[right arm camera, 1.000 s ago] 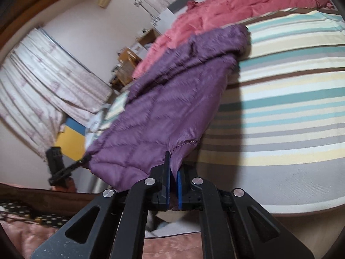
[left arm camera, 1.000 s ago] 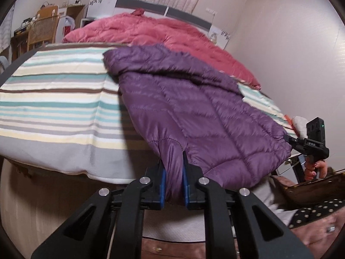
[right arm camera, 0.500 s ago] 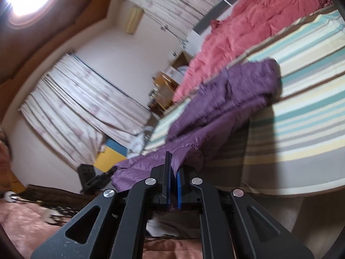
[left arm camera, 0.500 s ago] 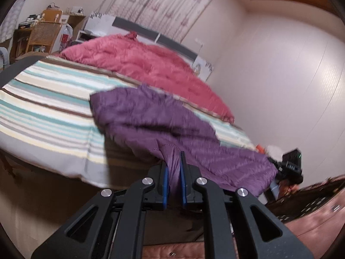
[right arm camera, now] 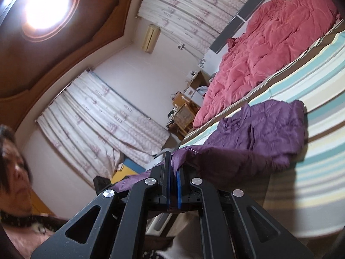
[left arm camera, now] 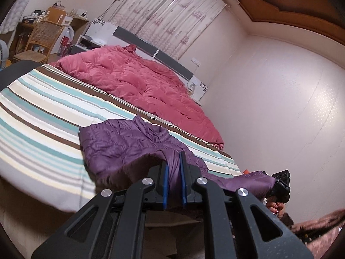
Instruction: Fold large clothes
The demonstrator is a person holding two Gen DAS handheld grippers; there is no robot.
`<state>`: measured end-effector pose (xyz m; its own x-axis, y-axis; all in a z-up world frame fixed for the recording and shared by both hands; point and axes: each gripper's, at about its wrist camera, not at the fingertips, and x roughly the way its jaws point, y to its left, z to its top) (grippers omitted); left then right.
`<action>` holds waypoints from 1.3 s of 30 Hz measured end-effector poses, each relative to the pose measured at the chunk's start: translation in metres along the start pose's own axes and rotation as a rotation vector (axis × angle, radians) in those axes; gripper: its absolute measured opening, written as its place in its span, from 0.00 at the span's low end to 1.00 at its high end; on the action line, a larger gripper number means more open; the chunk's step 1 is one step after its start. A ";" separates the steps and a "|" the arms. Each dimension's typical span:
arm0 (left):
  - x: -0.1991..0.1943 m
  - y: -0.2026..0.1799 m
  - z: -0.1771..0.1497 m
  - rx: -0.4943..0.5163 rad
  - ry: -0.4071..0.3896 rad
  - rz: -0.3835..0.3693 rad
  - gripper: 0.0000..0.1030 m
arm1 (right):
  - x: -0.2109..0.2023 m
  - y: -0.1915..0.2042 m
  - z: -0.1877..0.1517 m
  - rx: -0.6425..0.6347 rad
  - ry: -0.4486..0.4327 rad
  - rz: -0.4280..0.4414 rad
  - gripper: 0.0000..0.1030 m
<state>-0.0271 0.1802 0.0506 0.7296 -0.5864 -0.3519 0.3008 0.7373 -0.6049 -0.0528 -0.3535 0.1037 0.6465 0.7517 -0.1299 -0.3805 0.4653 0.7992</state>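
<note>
A purple quilted down jacket (left arm camera: 120, 142) lies partly on the striped bedspread (left arm camera: 38, 116), its near hem lifted off the bed. My left gripper (left arm camera: 173, 168) is shut on one corner of that hem. My right gripper (right arm camera: 173, 168) is shut on the other corner, with purple fabric pinched between its blue pads. In the left wrist view the right gripper (left arm camera: 280, 185) shows at the far right, a hand on it, the hem stretched between the two. The jacket (right arm camera: 269, 129) sags in the middle; its far end rests on the bed.
A pink duvet (left arm camera: 138, 82) covers the far half of the bed by the headboard (left arm camera: 151, 47). A wicker chair (left arm camera: 41, 38) and cluttered desk stand at the far left. Curtains and a white wall lie beyond. A person is at the left edge of the right wrist view.
Both grippers have risen and tilted up, lifting the jacket's near hem. The jacket now appears lower and smaller in both views, bunched toward its far end.
</note>
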 end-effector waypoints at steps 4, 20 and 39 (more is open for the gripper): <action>0.025 0.015 0.019 -0.040 0.024 0.000 0.09 | 0.023 -0.021 0.029 0.050 -0.023 -0.010 0.04; 0.133 0.046 0.070 -0.021 0.070 0.143 0.09 | 0.096 -0.109 0.081 0.233 -0.071 -0.142 0.04; 0.251 0.115 0.067 -0.116 0.197 0.366 0.13 | 0.159 -0.198 0.078 0.363 -0.095 -0.402 0.04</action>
<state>0.2323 0.1403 -0.0598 0.6408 -0.3547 -0.6808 -0.0352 0.8724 -0.4876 0.1769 -0.3623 -0.0295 0.7574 0.4943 -0.4266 0.1509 0.5031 0.8509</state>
